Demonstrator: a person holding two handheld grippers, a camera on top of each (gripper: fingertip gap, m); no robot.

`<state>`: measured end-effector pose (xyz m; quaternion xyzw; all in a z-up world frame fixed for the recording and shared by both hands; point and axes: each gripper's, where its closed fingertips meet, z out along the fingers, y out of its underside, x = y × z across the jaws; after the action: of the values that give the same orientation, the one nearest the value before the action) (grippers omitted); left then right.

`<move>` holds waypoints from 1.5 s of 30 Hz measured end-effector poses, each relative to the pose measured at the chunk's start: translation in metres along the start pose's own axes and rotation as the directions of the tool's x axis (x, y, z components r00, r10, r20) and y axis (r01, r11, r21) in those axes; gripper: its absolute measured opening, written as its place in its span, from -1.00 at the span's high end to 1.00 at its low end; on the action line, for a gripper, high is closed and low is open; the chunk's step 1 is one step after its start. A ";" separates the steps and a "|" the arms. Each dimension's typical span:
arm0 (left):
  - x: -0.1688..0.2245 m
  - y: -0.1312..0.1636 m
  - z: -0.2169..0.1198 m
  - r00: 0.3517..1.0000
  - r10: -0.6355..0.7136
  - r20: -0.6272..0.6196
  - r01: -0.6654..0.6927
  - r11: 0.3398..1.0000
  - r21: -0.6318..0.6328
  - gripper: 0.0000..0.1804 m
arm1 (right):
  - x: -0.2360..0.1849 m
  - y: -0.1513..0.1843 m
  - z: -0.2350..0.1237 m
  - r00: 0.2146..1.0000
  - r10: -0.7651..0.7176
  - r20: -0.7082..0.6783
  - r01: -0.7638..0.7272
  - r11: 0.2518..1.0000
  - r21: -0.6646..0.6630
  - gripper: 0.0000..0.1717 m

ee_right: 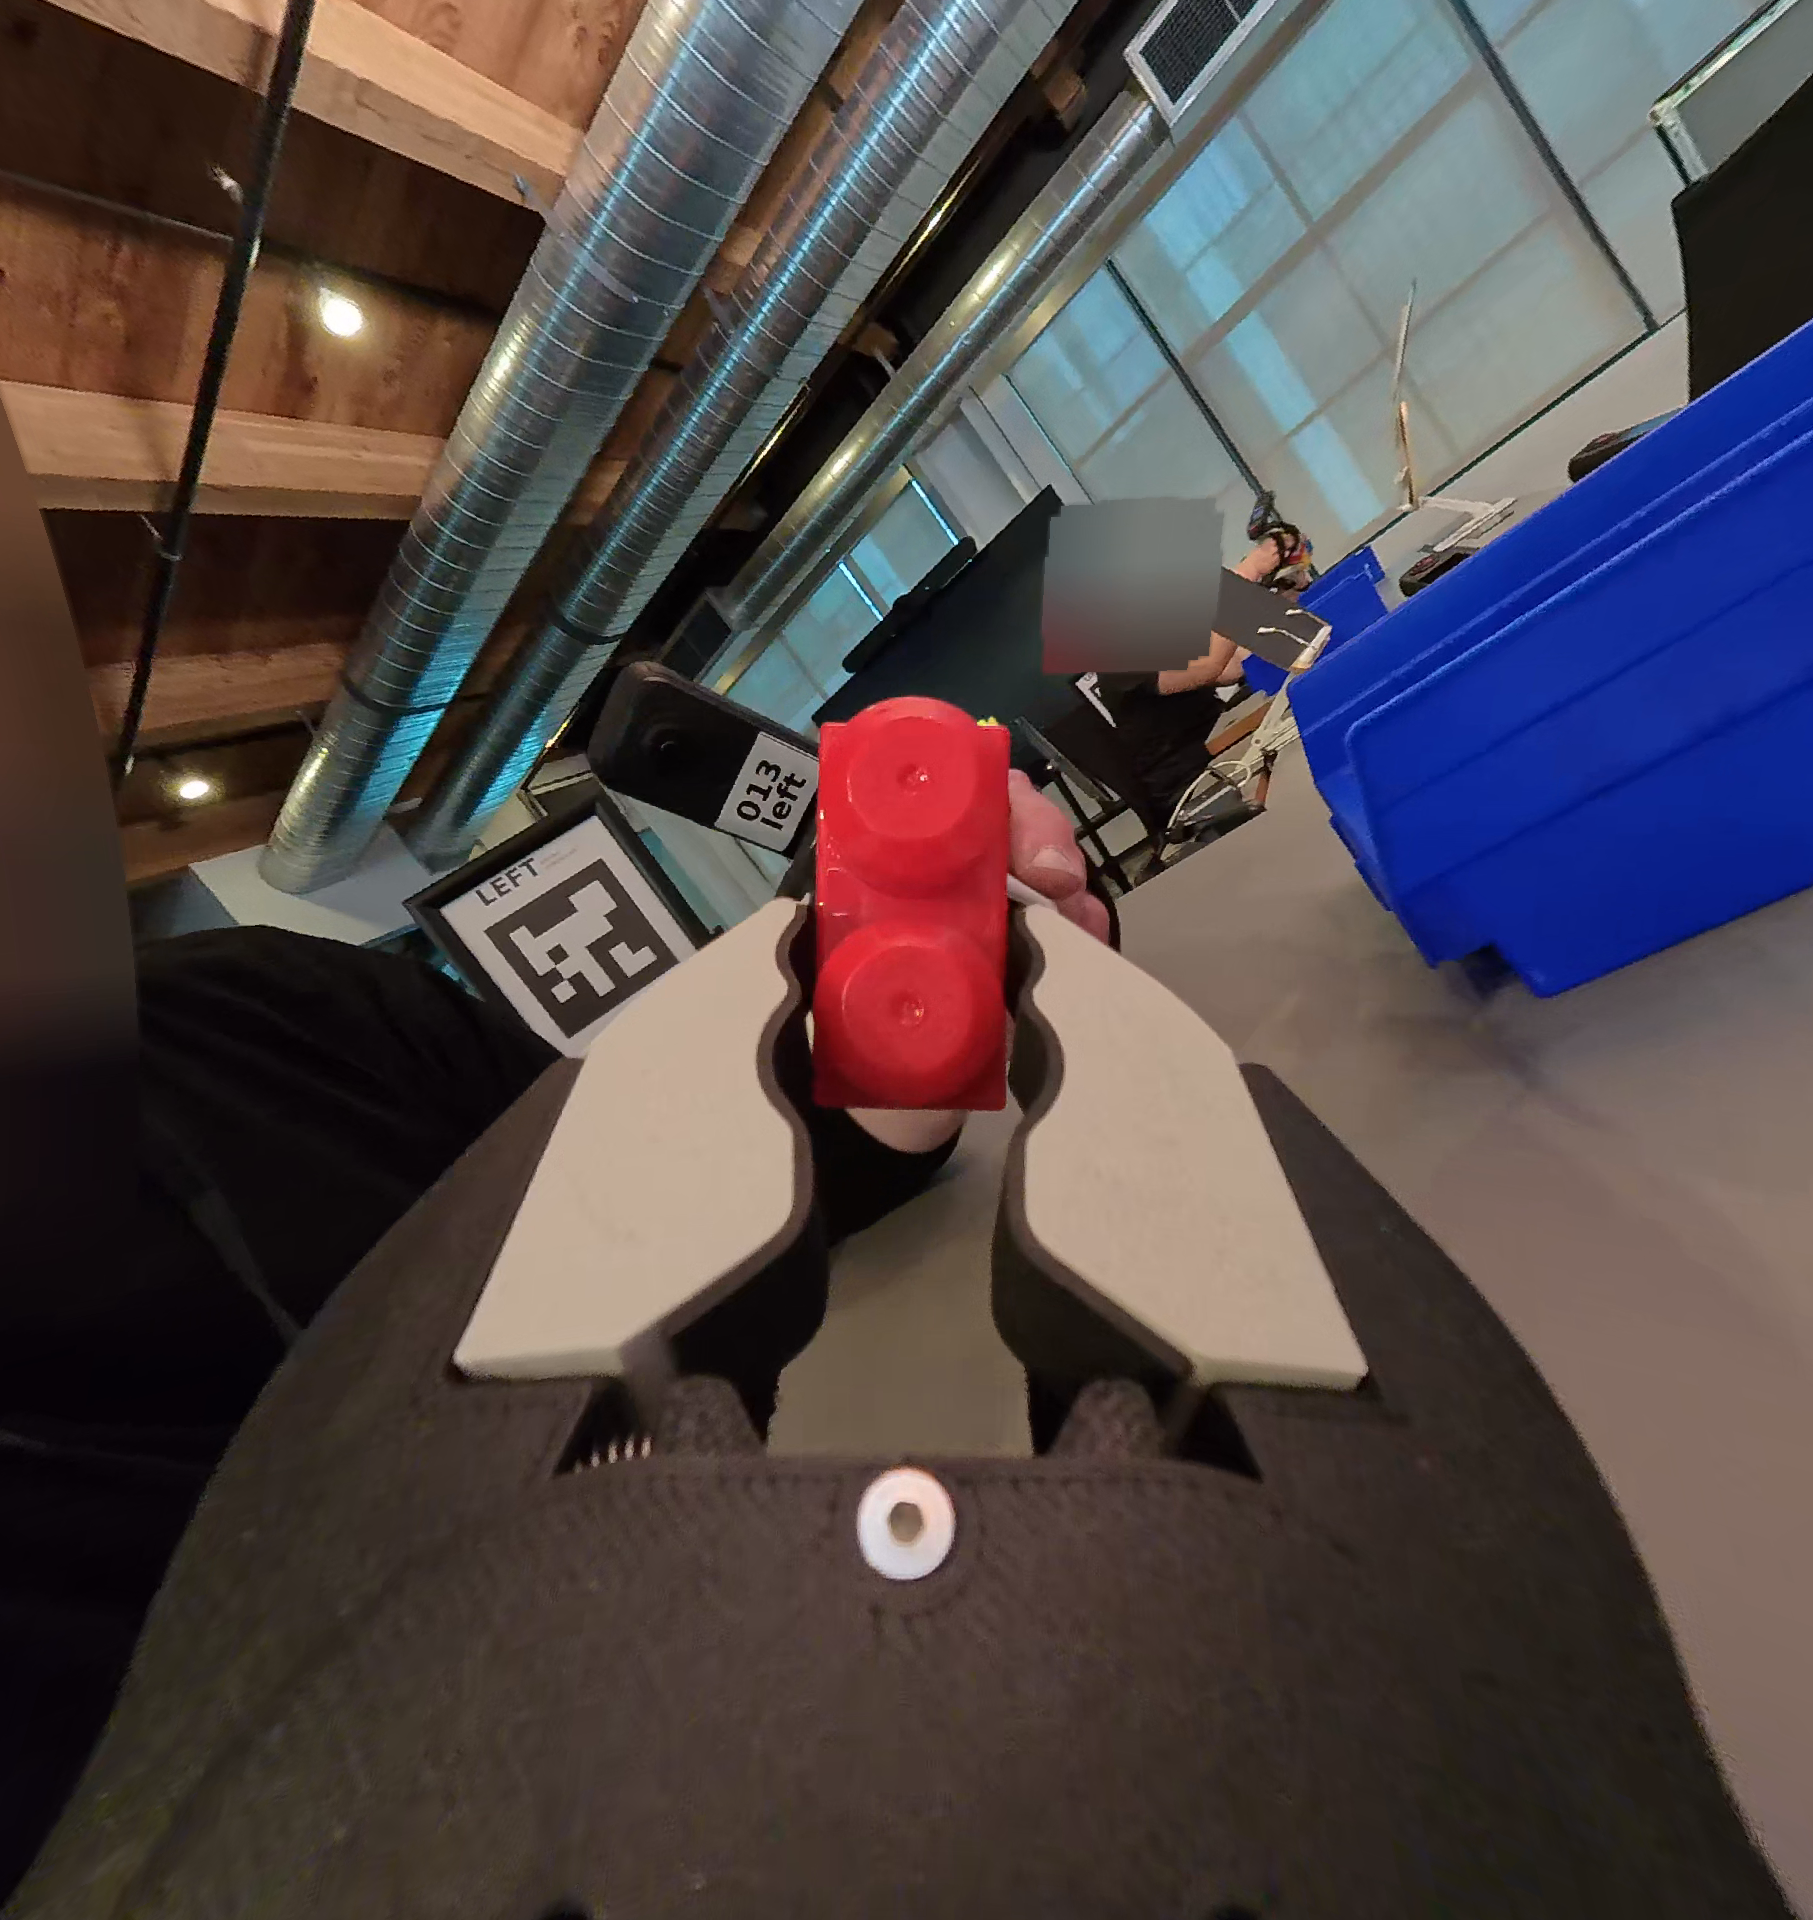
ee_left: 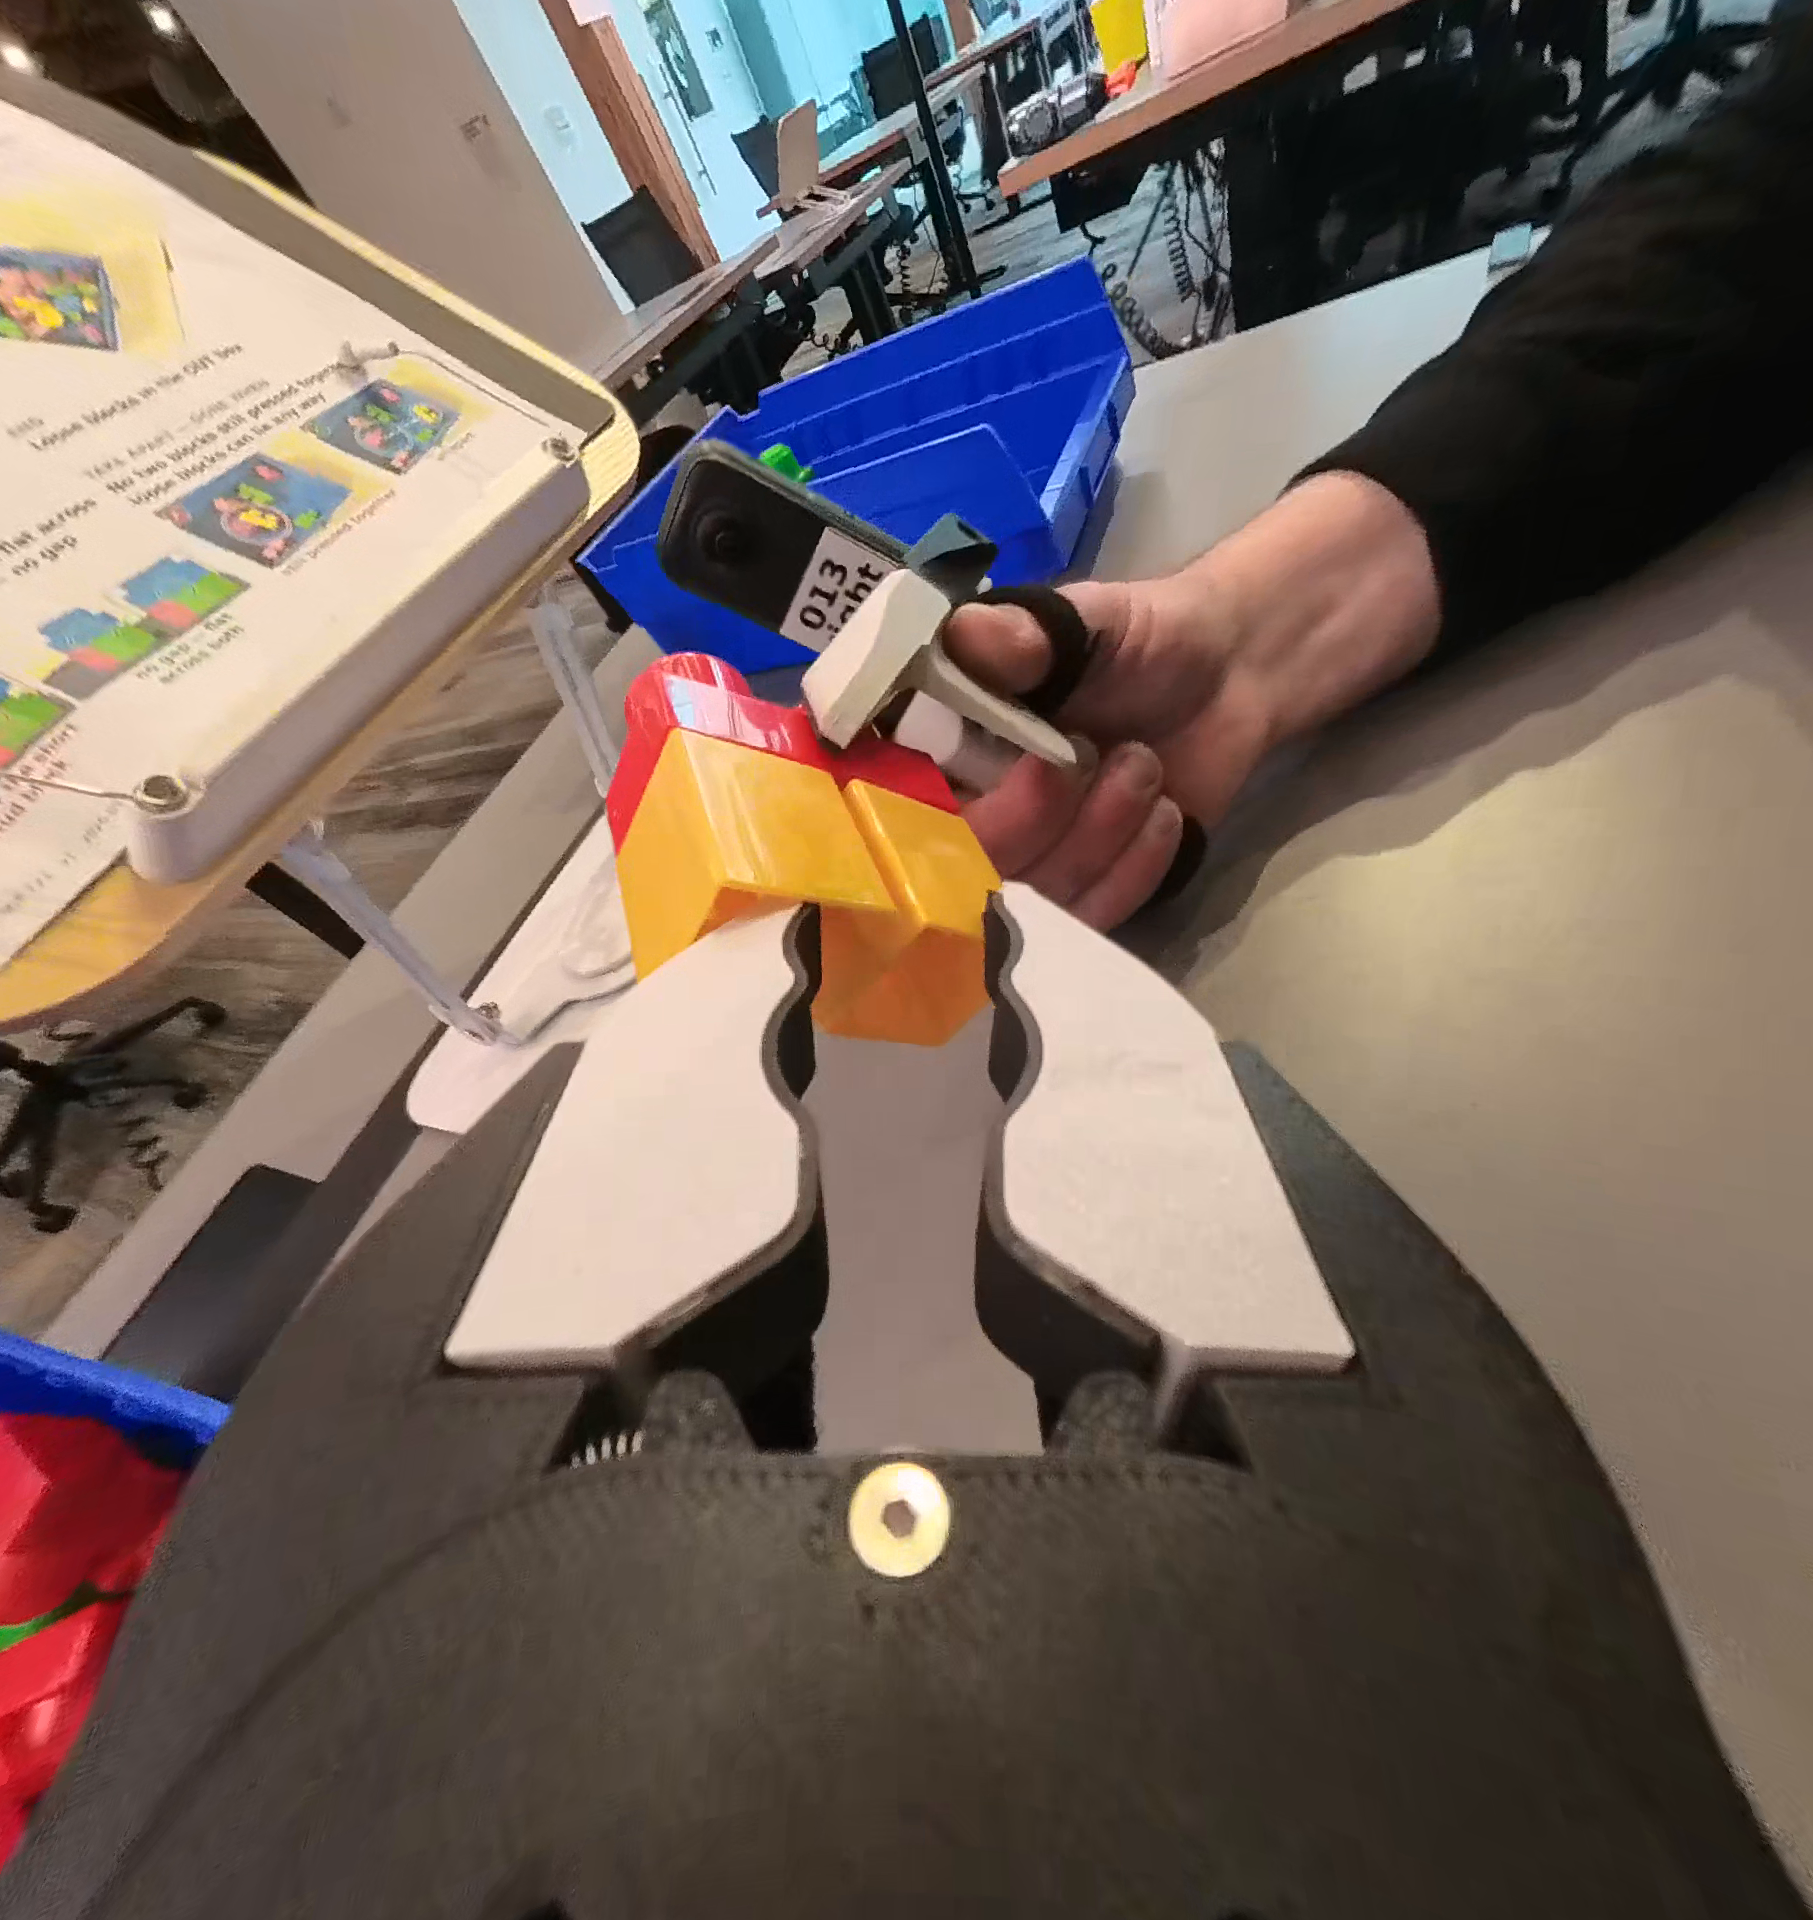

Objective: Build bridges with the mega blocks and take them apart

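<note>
Showing from the left wrist view: the small bridge assembly is hanging in mid-air between both tools, above the grey table (ee_left: 1504, 1039).
Left gripper (ee_left: 897, 971): it is standing partly open around the orange block (ee_left: 907, 935); dark gaps are showing between both pads and the block's sides, so it is not gripping.
Yellow block (ee_left: 746, 831): it is sitting just left of the orange block, both plugged under the red block (ee_left: 715, 717).
Right gripper (ee_left: 840, 717): it is reaching the red block from the far side of the orange block, with the person's right hand (ee_left: 1193, 707) behind it.
Blue bin (ee_left: 933, 416): it is resting well beyond the red block.

Showing from the right wrist view: the red block (ee_right: 912, 914) is facing the camera studs-first, its long axis running along the fingers.
Right gripper (ee_right: 907, 987): its pads are pressing on the red block's two long sides, holding it.
Key relation: the orange block is lying straight ahead of the left tool and opposite the right one, so pulling apart would likely need the left jaws closing first.
</note>
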<state>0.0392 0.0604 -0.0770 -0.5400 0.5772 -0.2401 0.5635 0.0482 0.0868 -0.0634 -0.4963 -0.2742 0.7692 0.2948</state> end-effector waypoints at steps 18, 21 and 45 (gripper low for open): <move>0.016 0.001 -0.009 0.990 0.124 -0.067 -0.129 0.989 -0.075 0.65 | -0.007 0.017 0.004 0.989 0.125 0.076 -0.113 0.983 -0.145 0.59; 0.016 -0.003 -0.009 0.991 0.113 -0.068 -0.116 0.992 -0.056 0.65 | -0.010 0.016 0.004 0.989 0.118 0.091 -0.105 0.984 -0.143 0.59; 0.002 0.005 -0.004 0.929 0.353 0.110 -0.329 0.925 -0.188 0.87 | -0.008 0.016 0.003 0.980 0.176 0.097 -0.163 0.979 -0.123 0.59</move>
<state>0.0344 0.0590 -0.0814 -0.4921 0.6389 -0.0503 0.5891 0.0456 0.0699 -0.0689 -0.4919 -0.2898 0.8001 0.1841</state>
